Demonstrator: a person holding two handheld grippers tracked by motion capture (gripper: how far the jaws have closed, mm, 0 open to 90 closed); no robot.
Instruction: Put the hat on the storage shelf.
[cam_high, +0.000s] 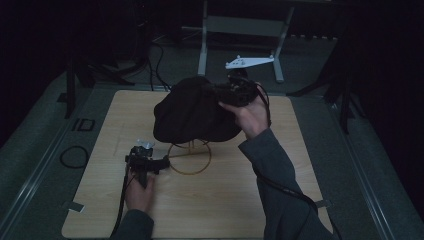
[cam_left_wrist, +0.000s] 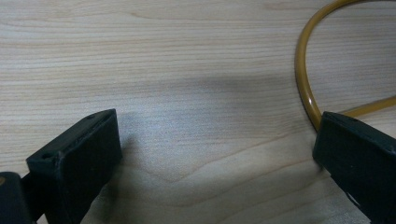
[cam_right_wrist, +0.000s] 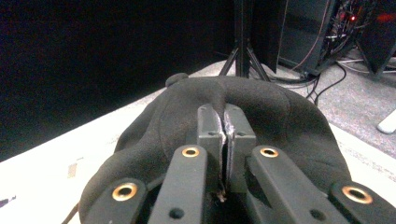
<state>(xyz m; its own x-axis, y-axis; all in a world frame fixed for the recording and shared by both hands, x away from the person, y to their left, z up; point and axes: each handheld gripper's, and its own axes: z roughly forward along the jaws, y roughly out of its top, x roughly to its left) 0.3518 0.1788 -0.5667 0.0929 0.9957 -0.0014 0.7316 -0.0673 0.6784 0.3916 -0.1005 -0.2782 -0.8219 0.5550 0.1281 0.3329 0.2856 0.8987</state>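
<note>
While the right gripper (cam_high: 227, 95) is holding the black fabric hat (cam_high: 192, 112) lifted over the middle of the wooden table (cam_high: 240, 200), its jaws are standing pressed together on a fold of the cloth, as the right gripper view is showing (cam_right_wrist: 226, 135). The hat is hanging with its lower edge over a yellow wire ring stand (cam_high: 190, 157), which is resting on the table below it; whether the fabric is touching the ring's upper part cannot be told in this dim light.

The left gripper (cam_high: 162, 162) is lying low on the table just beside the ring's near-left edge. Its jaws are standing wide apart and holding nothing, with the yellow ring (cam_left_wrist: 306, 88) running just beside one jaw.

To do this step well, the operator should be closing the left jaws on the ring to steady it, then lowering the hat squarely so that its opening is settling around the stand, not dragging it sideways.

Open room is lying on the near and right parts of the table. The far edge is sitting close behind the hat, so lateral moves should be staying toward the person's side.
</note>
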